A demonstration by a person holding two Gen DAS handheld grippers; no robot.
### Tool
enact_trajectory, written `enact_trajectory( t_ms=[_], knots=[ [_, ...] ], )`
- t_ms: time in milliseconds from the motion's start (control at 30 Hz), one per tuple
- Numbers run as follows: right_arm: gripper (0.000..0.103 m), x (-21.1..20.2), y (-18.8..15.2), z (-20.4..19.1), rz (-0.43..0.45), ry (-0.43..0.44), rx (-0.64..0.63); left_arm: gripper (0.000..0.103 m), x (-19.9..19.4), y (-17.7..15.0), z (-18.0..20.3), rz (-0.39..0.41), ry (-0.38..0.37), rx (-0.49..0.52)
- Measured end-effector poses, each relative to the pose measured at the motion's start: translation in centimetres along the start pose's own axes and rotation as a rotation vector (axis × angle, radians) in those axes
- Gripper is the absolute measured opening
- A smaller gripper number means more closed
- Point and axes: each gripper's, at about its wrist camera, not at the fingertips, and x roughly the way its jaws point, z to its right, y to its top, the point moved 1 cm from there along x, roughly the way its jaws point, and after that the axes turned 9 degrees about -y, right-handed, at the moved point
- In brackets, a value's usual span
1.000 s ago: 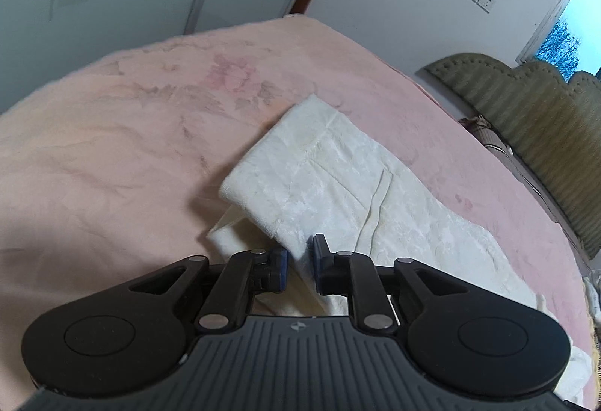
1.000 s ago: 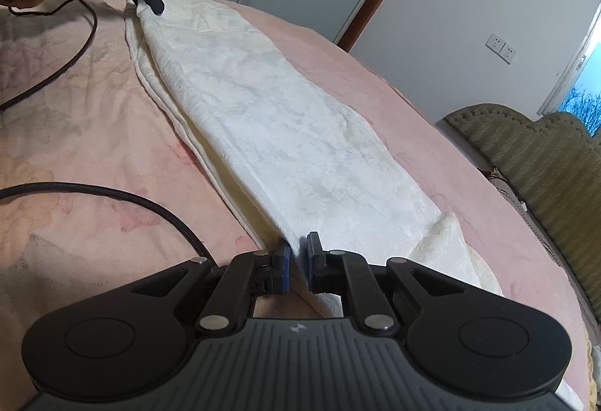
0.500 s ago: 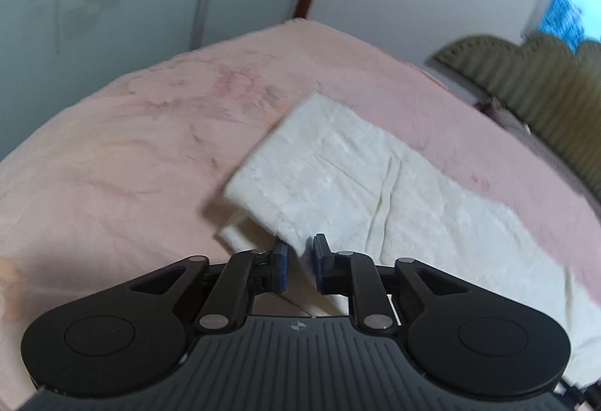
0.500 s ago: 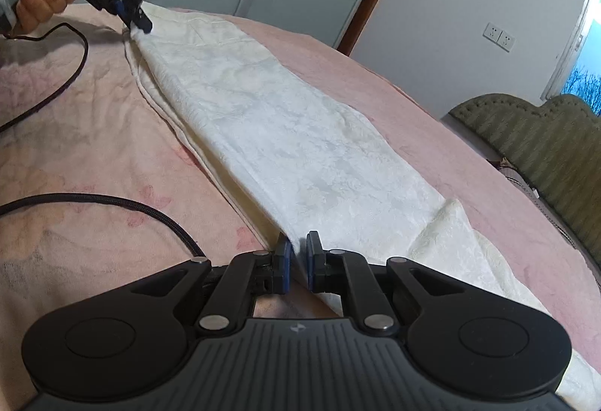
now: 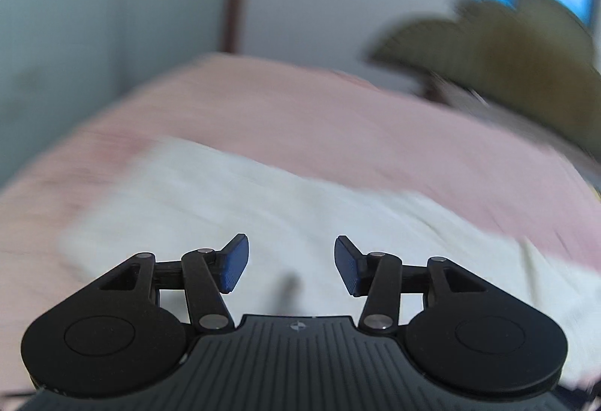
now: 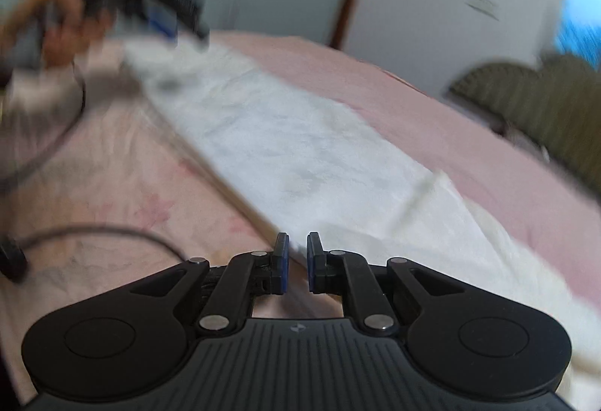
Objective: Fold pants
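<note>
Now the left gripper has just been opening, nothing between its pads, releasing the pants laid along the bed; the right gripper pinches their edge, probably to keep the fold straight.

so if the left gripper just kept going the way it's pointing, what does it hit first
Most likely the white pants spread on the pink bed. The left gripper is open and empty, tilted down toward that cloth; blur leaves depth unclear.

No text, label or number is legible anywhere.
</note>
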Motion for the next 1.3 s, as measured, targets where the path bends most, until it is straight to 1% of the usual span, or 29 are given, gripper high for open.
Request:
enact_trajectory(
  t_ms=[67, 100, 167, 200, 233, 267, 300, 333, 367, 433, 500, 533, 600, 667, 733, 767, 867, 967, 1033, 1067, 1100, 1133, 1167, 1200, 1300],
  knots=[
    [0.009, -1.6, -0.8, 3.6, 0.016, -0.037, 0.168, 0.054, 2.1, -1.0, 3.6, -0.050, -0.077, 0.060],
    [0.009, -2.5, -1.4, 5.6, 0.030, -0.074, 0.266, 0.054, 2.9, -1.4, 5.2, -0.066, -0.108, 0.091],
    [0.010, -4.2, -3.0, 9.9, 0.064, -0.185, 0.484, 0.054, 4.2, -2.3, 8.6, -0.087, -0.162, 0.159],
    [0.013, -5.1, -4.2, 12.2, 0.080, -0.250, 0.619, 0.054, 4.5, -2.8, 10.2, -0.089, -0.189, 0.195],
    [0.024, -5.7, -5.5, 14.3, 0.090, -0.305, 0.761, 0.054, 4.9, -3.4, 11.9, -0.090, -0.208, 0.236],
    [0.031, -6.2, -7.0, 16.5, 0.099, -0.351, 0.915, 0.055, 5.2, -3.9, 13.4, -0.091, -0.225, 0.273],
    [0.046, -6.5, -8.6, 18.4, 0.112, -0.371, 1.050, 0.056, 5.5, -4.6, 14.7, -0.088, -0.247, 0.316],
    [0.054, -6.5, -9.9, 19.8, 0.126, -0.361, 1.150, 0.059, 5.9, -5.2, 15.8, -0.082, -0.267, 0.359],
    [0.054, -6.2, -11.0, 20.9, 0.132, -0.336, 1.224, 0.060, 6.2, -6.0, 17.0, -0.077, -0.278, 0.407],
    [0.054, -4.9, -12.4, 22.6, 0.115, -0.256, 1.335, 0.061, 6.5, -7.6, 19.0, -0.063, -0.271, 0.497],
    [0.056, -3.3, -13.0, 23.5, 0.093, -0.174, 1.409, 0.061, 7.0, -8.8, 19.8, -0.049, -0.248, 0.562],
    [0.056, -2.7, -13.0, 23.8, 0.077, -0.161, 1.438, 0.061, 7.3, -9.5, 20.0, -0.049, -0.239, 0.585],
    [0.056, -1.7, -12.5, 24.6, 0.057, -0.148, 1.464, 0.065, 8.1, -9.9, 20.0, -0.043, -0.225, 0.598],
    [0.060, -1.1, -11.1, 24.9, 0.078, -0.148, 1.432, 0.071, 8.1, -10.1, 19.5, -0.019, -0.226, 0.578],
    [0.070, -0.4, -9.4, 25.5, 0.085, -0.158, 1.391, 0.075, 8.3, -10.0, 18.8, -0.021, -0.236, 0.541],
    [0.071, 0.1, -8.7, 26.0, 0.086, -0.160, 1.369, 0.076, 8.2, -9.4, 18.8, -0.027, -0.247, 0.519],
    [0.072, 2.5, -6.0, 27.5, 0.079, -0.158, 1.309, 0.077, 8.4, -8.8, 18.4, -0.046, -0.275, 0.460],
    [0.072, 5.6, -3.1, 29.0, 0.064, -0.139, 1.248, 0.078, 8.5, -8.6, 18.0, -0.049, -0.287, 0.439],
    [0.080, 8.5, -1.4, 29.6, 0.028, -0.123, 1.162, 0.078, 8.5, -8.6, 18.1, -0.047, -0.285, 0.444],
    [0.080, 9.9, -0.8, 29.7, 0.005, -0.125, 1.122, 0.078, 8.5, -8.6, 18.1, -0.047, -0.285, 0.446],
    [0.080, 11.4, -0.5, 29.7, -0.039, -0.127, 1.081, 0.078, 8.5, -8.6, 18.1, -0.048, -0.285, 0.446],
    [0.080, 12.6, -0.4, 29.7, -0.086, -0.144, 1.061, 0.078, 8.4, -8.6, 18.1, -0.048, -0.287, 0.444],
    [0.080, 13.1, -0.3, 29.6, -0.108, -0.171, 1.060, 0.078, 8.5, -8.6, 18.1, -0.049, -0.288, 0.442],
    [0.080, 12.7, -0.3, 29.6, -0.089, -0.184, 1.063, 0.078, 8.5, -8.6, 18.0, -0.050, -0.290, 0.440],
    [0.080, 9.1, -0.7, 29.5, 0.069, -0.209, 1.085, 0.079, 8.5, -8.6, 18.0, -0.051, -0.291, 0.440]
  ],
)
